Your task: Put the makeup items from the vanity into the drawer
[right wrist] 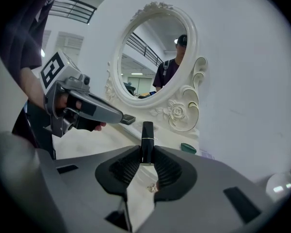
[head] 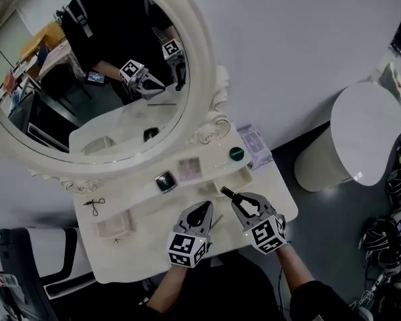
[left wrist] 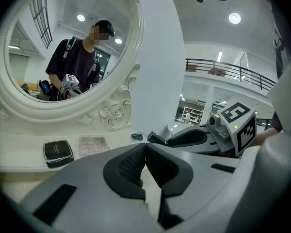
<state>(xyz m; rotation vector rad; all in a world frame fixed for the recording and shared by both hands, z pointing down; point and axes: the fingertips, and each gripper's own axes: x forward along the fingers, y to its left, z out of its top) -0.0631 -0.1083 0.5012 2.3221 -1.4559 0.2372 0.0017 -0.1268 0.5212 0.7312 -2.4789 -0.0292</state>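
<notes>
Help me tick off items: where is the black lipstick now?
In the right gripper view, the lipstick is pinched in the fingers of the right gripper, over the front of the vanity, just right of the left gripper.

white wall (head: pixel 287 45), dark grey floor (head: pixel 334 246), ornate oval vanity mirror (head: pixel 204 65), perhaps a round white stool (head: pixel 361 139), ceiling lights (left wrist: pixel 234 18)

The left gripper (head: pixel 204 209) and the right gripper (head: pixel 237 199) have smooth grey plastic shells that narrow into two pointed jaws, each lined with black ribbed pads (right wrist: pixel 125 169). Narrow black slots (right wrist: pixel 236 198) mark the shells to either side of the jaws. Behind the jaws, each gripper carries a white cube (head: pixel 186 249) printed with black square markers. Behind the right gripper's cube, the person wears a black sleeve (head: pixel 314 298).
</notes>
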